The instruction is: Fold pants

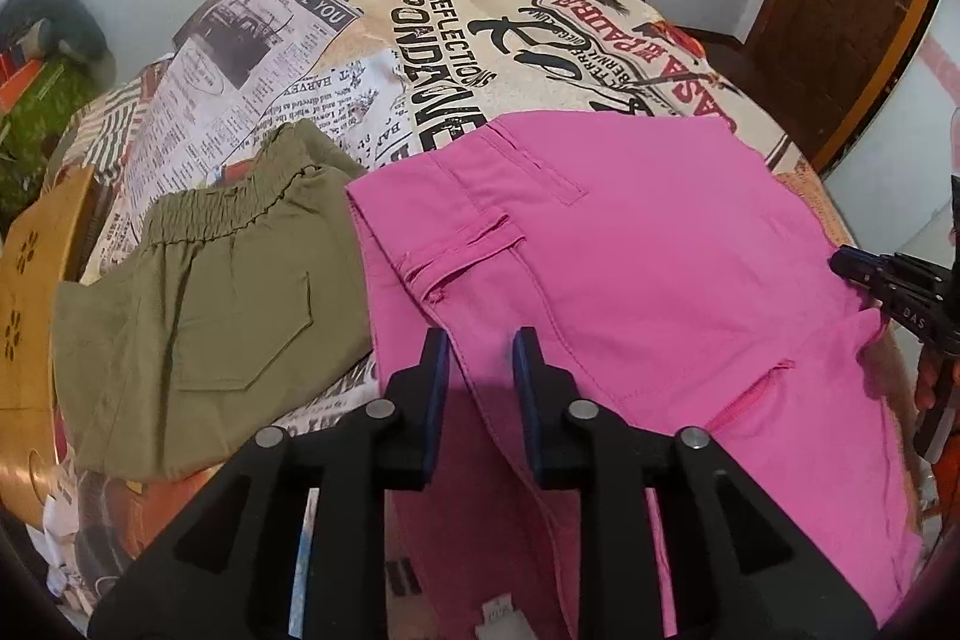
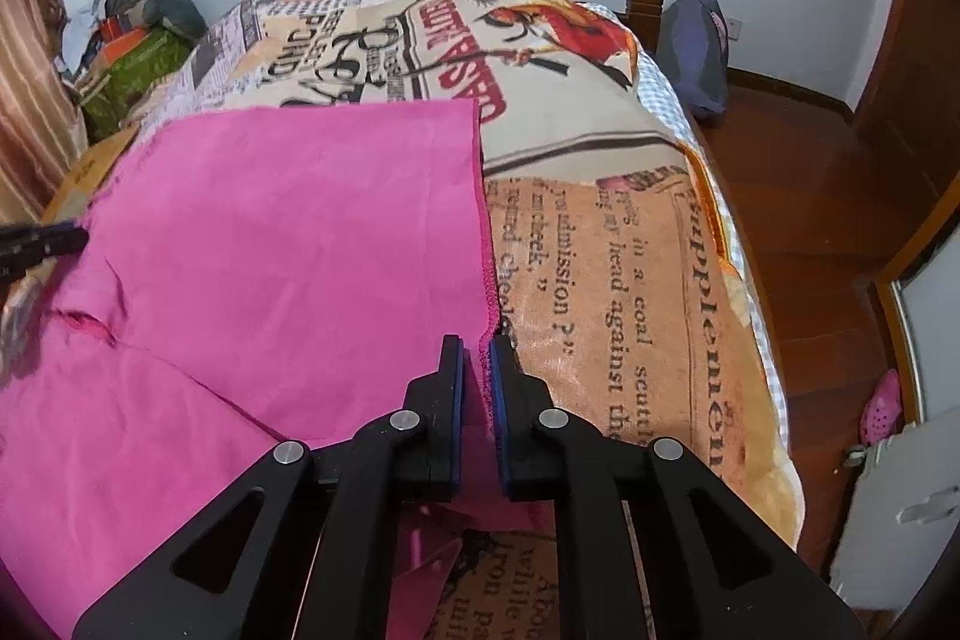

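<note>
In the left wrist view, the left gripper (image 1: 480,340) is at lower centre, clenched on a thick fold at the waistband edge of the pink pants (image 1: 630,244), which fill the centre and right of the frame on the newsprint bedspread (image 1: 420,40). The risk here, as I judge it, is the bulky fold slipping from the narrow pads if the lift is uneven. The folded olive pants (image 1: 216,280) lie just beside, at left; a sideways drag could catch and muss them. The right gripper's tip shows at the right edge over the pink cloth.

In the right wrist view, the right gripper (image 2: 477,346) at lower centre is pinched on the frayed hem of the pink pants (image 2: 270,232), which spread across the left half of the frame. Only a thin edge sits between the pads, so a hard pull may free it and spoil the fold.
</note>
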